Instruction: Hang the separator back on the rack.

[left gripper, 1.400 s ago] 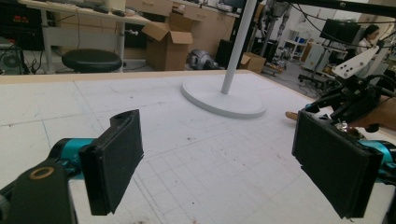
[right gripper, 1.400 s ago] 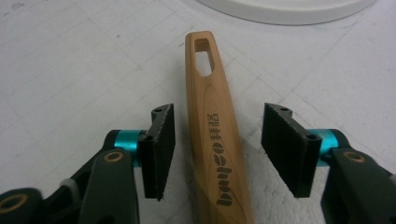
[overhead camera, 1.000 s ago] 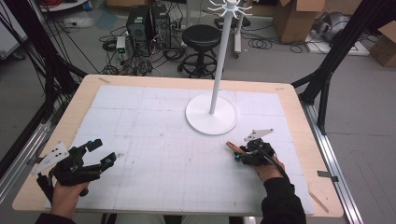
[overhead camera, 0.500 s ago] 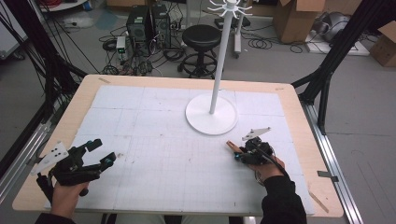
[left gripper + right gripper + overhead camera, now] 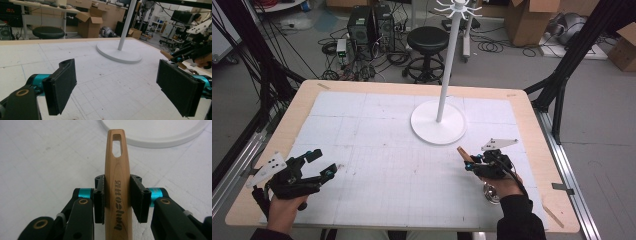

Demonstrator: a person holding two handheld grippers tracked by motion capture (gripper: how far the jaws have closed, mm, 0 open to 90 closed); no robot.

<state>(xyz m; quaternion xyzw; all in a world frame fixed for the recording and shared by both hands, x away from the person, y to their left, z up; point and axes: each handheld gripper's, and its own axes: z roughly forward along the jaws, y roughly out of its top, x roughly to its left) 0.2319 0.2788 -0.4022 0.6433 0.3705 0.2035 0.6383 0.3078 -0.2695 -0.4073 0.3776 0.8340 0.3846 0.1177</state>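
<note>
My right claw [image 5: 117,201] clamps a wooden handle [image 5: 117,185], slotted end pointing ahead toward the stand base [image 5: 160,133]; a tilt could slip it. My left claw [image 5: 120,85] gapes, idle.

wooden handle [image 5: 117,192] cut off at the bottom edge, its far end possibly a metal utensil head, hidden under the hand [image 5: 499,184]
</note>
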